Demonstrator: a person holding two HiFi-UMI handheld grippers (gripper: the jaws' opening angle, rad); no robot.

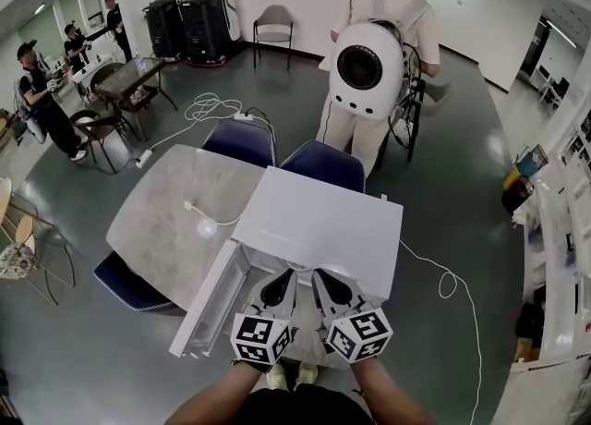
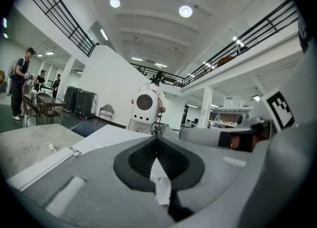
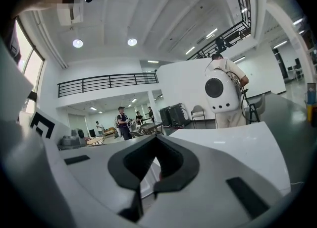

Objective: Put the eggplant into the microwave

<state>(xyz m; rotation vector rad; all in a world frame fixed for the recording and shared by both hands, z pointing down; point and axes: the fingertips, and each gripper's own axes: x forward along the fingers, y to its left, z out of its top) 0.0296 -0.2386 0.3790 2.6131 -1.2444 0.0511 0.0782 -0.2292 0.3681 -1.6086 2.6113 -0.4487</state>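
Left gripper [image 2: 157, 139] and right gripper [image 3: 157, 139] sit side by side, nearly level, facing the microwave [image 1: 323, 229]; both sets of fingers pressed together, empty.

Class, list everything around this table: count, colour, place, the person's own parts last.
microwave: one, white, on the table, door open to the left
table: one, grey marble, centre
chairs: three, blue, round the table
cord: one, white, on the table left of the microwave
bystander: one, in white, beyond the table
eggplant: none in view
left claw: one, white, shut, empty, before the microwave
right claw: one, white, shut, empty, beside it
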